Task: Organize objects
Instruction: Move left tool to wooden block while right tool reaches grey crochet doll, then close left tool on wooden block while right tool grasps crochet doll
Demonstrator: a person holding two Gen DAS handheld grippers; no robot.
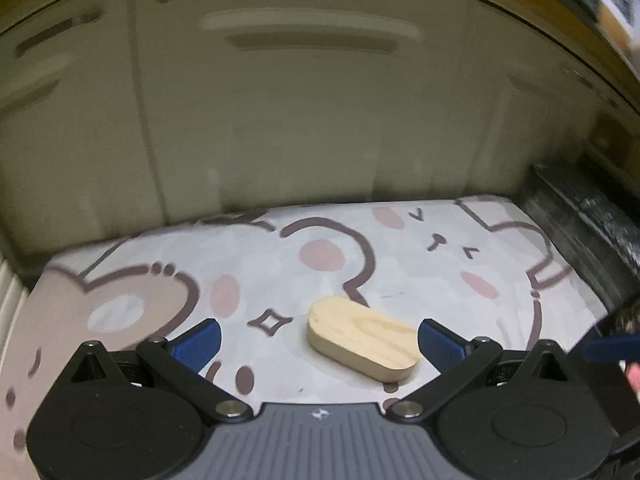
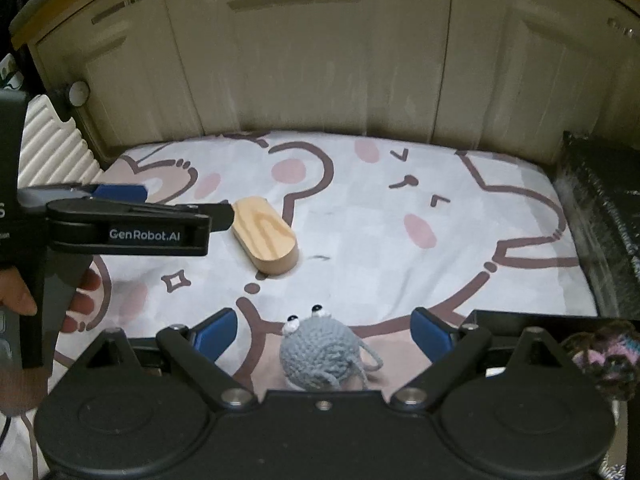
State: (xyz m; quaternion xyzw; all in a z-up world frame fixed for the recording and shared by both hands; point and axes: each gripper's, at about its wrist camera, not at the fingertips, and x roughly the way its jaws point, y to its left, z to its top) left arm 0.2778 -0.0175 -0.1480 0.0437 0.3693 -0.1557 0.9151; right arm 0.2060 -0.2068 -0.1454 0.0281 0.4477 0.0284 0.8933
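Wooden oval block (image 1: 363,345) lies flat on the cartoon-print mat (image 1: 400,264) and sits between the spread fingers of my left gripper (image 1: 318,342), which I judge is lined up to close on it. My right gripper (image 2: 325,334) is spread too, with the grey crocheted toy (image 2: 322,350) between its fingers, ungripped.

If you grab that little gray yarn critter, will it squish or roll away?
The yarn critter looks crocheted, so it would probably squish softly between the right gripper's open jaws. It seems light for its size. Its rounded body might wobble when nudged, though the mat and fuzzy yarn likely keep it from rolling far. Its dangling strands look floppy.
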